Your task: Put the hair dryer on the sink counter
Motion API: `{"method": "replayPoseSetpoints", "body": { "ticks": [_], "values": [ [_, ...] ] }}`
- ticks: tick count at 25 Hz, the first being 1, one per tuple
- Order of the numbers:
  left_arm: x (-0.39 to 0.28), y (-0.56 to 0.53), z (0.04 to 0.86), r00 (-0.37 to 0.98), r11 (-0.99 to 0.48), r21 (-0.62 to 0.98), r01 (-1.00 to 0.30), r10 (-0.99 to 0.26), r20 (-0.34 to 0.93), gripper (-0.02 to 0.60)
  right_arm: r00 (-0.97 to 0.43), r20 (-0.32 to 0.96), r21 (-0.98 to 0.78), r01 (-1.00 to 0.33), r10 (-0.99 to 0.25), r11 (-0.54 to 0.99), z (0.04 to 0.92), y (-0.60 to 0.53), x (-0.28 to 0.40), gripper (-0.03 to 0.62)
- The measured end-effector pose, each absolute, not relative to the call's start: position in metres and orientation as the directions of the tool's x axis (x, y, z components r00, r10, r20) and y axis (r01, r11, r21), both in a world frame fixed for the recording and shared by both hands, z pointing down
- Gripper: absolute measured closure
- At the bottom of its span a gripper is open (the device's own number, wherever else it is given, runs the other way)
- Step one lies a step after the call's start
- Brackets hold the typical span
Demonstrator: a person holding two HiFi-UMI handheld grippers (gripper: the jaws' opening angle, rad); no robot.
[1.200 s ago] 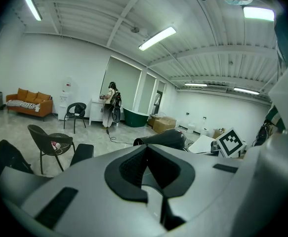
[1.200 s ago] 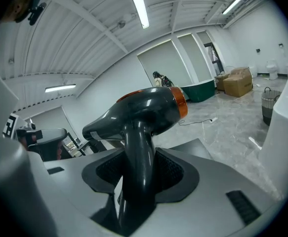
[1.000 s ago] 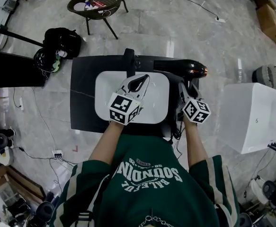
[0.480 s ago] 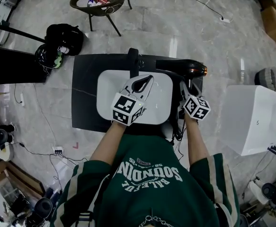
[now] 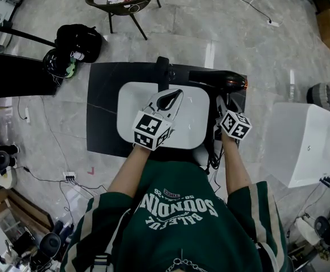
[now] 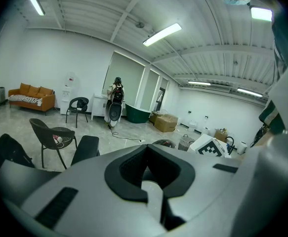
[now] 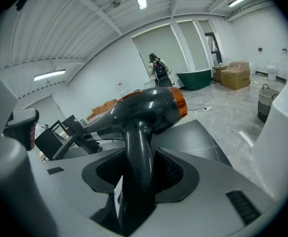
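1. Grips the hair dryer point(image 5: 218, 80) point(image 7: 144, 107) by its handle with the right gripper point(image 5: 224, 103) point(image 7: 139, 181); jaws clenched on both sides of the handle.
2. Holds the dryer over the right end of the dark sink counter point(image 5: 102, 112), just right of the white basin point(image 5: 190, 123); barrel towards the faucet point(image 5: 163, 72), orange ring at the far right; cannot tell whether touching the counter.
3. Holds the left gripper point(image 5: 167, 98) point(image 6: 144, 147) above the basin; jaws pressed together, nothing between.

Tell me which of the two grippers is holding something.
The right gripper: its fingers grip the hair dryer by the handle. The left gripper, over the sink, is empty.
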State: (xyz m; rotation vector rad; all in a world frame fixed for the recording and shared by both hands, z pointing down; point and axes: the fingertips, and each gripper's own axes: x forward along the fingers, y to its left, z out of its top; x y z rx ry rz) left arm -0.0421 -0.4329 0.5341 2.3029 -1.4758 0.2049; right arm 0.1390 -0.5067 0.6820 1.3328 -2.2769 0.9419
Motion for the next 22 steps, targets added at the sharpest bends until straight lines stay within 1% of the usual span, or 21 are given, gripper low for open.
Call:
{"method": "replayPoseSetpoints", "body": {
  "ticks": [22],
  "values": [
    [-0.059, -0.419, 0.540, 0.408, -0.333, 0.256, -0.907, -0.845, 0.347, 0.571, -0.401, 0.666, -0.294, -0.916, -0.628, 0.273, 0.718, -0.515, 0.145, 0.385]
  ]
}}
